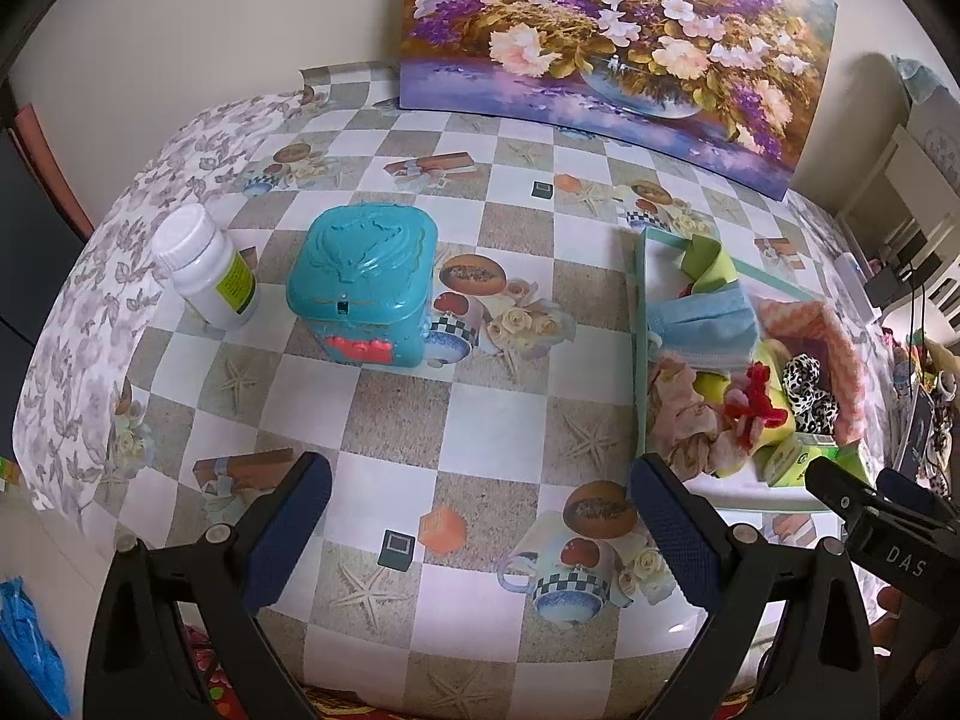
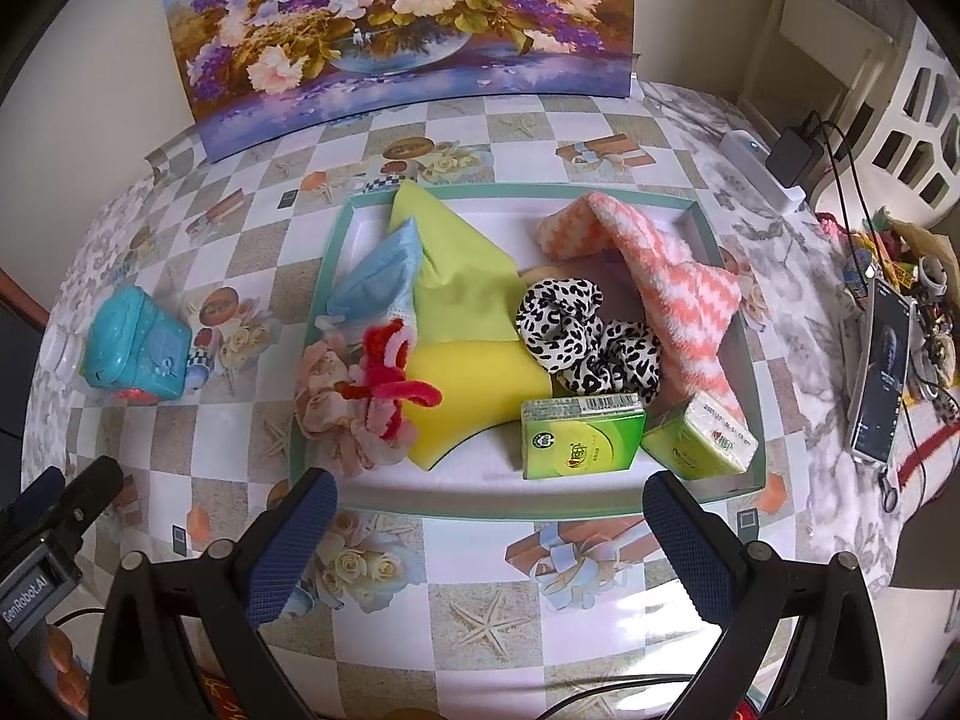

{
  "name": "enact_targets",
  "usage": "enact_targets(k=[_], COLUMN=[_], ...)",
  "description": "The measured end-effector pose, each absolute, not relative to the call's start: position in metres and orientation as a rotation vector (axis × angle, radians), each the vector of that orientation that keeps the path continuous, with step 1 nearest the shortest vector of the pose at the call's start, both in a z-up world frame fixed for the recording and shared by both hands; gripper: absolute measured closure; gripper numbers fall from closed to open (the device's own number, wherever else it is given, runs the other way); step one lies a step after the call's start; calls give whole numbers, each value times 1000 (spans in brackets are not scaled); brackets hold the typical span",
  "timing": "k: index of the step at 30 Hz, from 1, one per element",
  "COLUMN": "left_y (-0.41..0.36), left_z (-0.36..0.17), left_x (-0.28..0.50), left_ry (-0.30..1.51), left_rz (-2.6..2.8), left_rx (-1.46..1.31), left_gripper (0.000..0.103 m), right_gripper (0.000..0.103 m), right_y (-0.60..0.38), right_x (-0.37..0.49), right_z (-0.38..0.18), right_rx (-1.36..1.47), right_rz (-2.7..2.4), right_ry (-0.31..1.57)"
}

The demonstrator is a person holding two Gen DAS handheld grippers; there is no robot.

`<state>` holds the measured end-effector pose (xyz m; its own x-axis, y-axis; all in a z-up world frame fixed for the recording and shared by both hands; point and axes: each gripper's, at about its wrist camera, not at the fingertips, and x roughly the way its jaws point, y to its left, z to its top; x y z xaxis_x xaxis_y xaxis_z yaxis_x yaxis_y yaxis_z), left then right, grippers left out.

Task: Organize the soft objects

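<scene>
The left gripper (image 1: 480, 516) has its jaws spread wide and holds nothing. It hangs over the near part of the table (image 1: 396, 414), and between its blue pads (image 1: 288, 534) only the checkered cloth shows. This stretch of cloth is free up to the teal toy box (image 1: 363, 288) and the white bottle (image 1: 207, 267) just beside it on the left. The near table edge runs under the gripper's black frame.

The right gripper (image 2: 489, 531) also has its jaws wide apart and empty. It points at the near rim of the shallow tray (image 2: 480, 510), with its fingertips just before that rim.

The soft things all lie inside the tray: a green cloth (image 2: 462, 276), a blue face mask (image 2: 375, 279), a yellow sponge (image 2: 474, 378), a red pipe-cleaner figure (image 2: 390, 366) upon a pink floral scrunchie (image 2: 327, 396), a leopard scrunchie (image 2: 579, 336) and an orange-white fuzzy sock (image 2: 666, 282) that leans on the right wall. Two green tissue packs (image 2: 579, 438) stand at the near right corner. A white strip of tray floor along the near rim is bare.

Only the left view shows the bottle clearly. Only the right view shows the phone (image 2: 882, 372) and cables past the tray's right side. A flower painting (image 2: 408, 30) leans on the wall behind the table.
</scene>
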<state>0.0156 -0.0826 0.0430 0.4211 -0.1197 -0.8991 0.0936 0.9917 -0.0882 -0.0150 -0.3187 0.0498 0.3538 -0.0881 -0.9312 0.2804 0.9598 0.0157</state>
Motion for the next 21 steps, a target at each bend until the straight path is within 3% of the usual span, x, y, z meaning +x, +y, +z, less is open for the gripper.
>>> enact_targets(k=[21], left_y=[-85], left_z=[46], left_x=[16], left_ry=[1117], left_rz=[-137], left_rx=[-20], left_gripper=[3], right_gripper=[0], right_y=[-316], right_x=[-15], right_z=[49], right_rx=[172], right_rz=[-239], right_ry=[1189])
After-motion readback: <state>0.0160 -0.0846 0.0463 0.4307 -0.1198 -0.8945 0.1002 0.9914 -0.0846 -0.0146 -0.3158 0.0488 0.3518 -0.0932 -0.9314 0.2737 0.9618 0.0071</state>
